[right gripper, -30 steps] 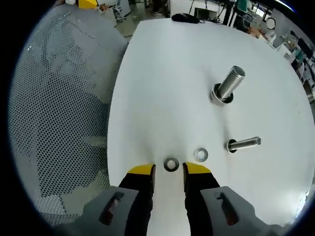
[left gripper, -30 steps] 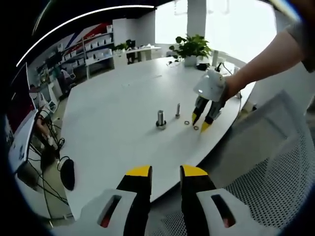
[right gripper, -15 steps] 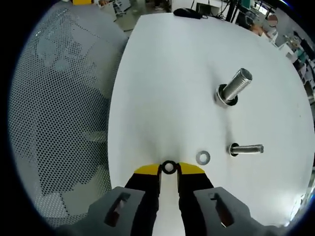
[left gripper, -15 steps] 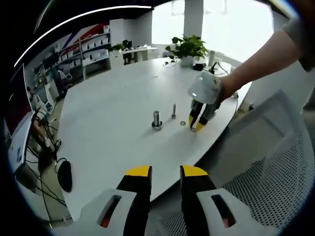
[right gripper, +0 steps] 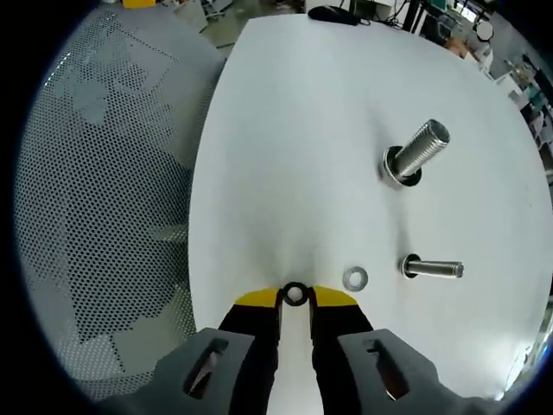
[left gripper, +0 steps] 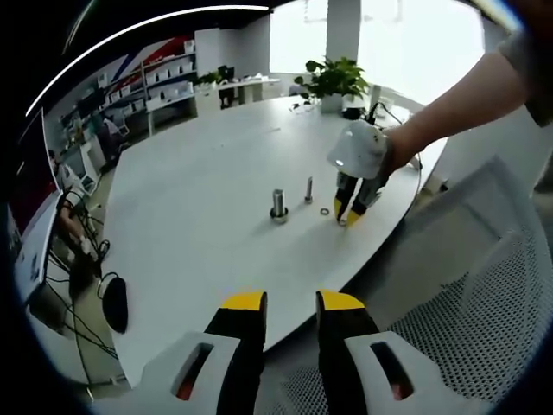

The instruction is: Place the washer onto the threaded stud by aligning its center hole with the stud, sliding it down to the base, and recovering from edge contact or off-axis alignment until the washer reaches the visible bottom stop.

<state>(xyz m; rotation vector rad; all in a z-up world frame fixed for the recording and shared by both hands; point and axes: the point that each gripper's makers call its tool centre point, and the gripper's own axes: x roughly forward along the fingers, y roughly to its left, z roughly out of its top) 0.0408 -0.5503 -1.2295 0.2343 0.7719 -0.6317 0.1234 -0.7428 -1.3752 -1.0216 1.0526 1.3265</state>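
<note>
While pinched at the rim: washer [right gripper: 295, 294] between the tips of the right gripper [right gripper: 295, 298], down at the white table [right gripper: 285, 156] near its edge.

Closed on the washer edge-on, so prone to slipping or tilting on lift; just right, a second washer [right gripper: 354, 278] lying flat; beyond, thin stud [right gripper: 432, 269] and, farther, thick threaded stud [right gripper: 416, 153], both upright. Likely fault: rim catching the threads from off-axis approach. Seen from the left gripper [left gripper: 289, 303], held back off the table, jaws slightly parted on nothing.
</note>
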